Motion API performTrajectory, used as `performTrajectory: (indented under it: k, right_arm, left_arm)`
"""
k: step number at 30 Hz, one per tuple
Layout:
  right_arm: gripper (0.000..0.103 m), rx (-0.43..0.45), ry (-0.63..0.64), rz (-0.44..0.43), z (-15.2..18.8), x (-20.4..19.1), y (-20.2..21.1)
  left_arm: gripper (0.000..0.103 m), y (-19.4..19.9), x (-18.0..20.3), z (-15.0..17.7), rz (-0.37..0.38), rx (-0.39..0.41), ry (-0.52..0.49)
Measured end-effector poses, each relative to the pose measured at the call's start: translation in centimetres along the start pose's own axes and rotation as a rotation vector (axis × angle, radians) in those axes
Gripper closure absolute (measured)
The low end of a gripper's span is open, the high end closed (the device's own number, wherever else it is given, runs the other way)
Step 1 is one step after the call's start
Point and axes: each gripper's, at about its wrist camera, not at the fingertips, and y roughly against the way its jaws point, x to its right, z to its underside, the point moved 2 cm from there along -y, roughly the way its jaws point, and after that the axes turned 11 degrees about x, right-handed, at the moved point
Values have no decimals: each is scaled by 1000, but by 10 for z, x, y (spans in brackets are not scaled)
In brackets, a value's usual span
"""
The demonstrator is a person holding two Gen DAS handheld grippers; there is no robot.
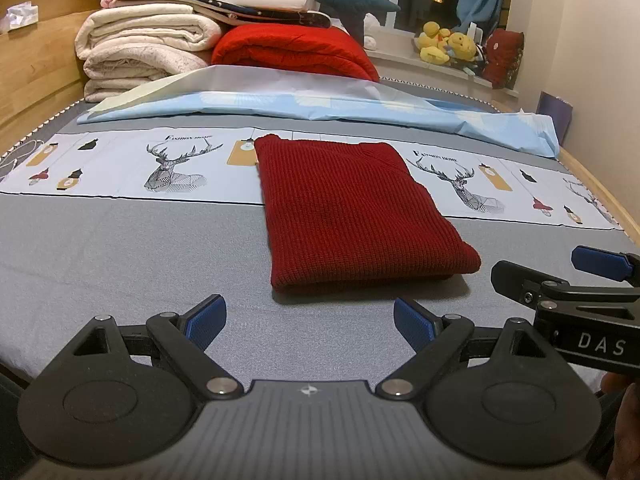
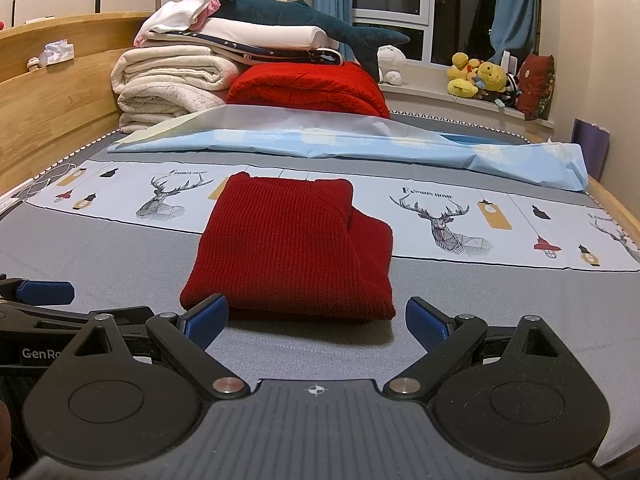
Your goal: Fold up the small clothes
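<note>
A dark red knitted sweater (image 1: 352, 212) lies folded into a thick rectangle on the grey bed sheet (image 1: 132, 248), its far end over the deer-print band. My left gripper (image 1: 310, 326) hovers open just short of its near edge, nothing between the blue pads. In the right wrist view the same sweater (image 2: 292, 244) sits straight ahead, with a folded layer showing on its right side. My right gripper (image 2: 316, 322) is open and empty, its left pad close to the sweater's near left corner. Each gripper shows at the other view's edge: right gripper (image 1: 560, 276), left gripper (image 2: 44, 296).
A light blue duvet cover (image 1: 320, 108) lies crumpled across the bed behind the sweater. Folded blankets, a red quilt (image 1: 296, 52) and a plush shark are stacked at the headboard end. Wooden bed rails (image 1: 36, 72) run along both sides. Plush toys (image 2: 476, 76) sit on the windowsill.
</note>
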Motion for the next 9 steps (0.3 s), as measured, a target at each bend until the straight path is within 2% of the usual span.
performTrajectory:
  k: [9]
  right_arm:
    - [8,0,1,0,0,0,0]
  left_arm:
    - [10,0,0,0,-1,-2,2]
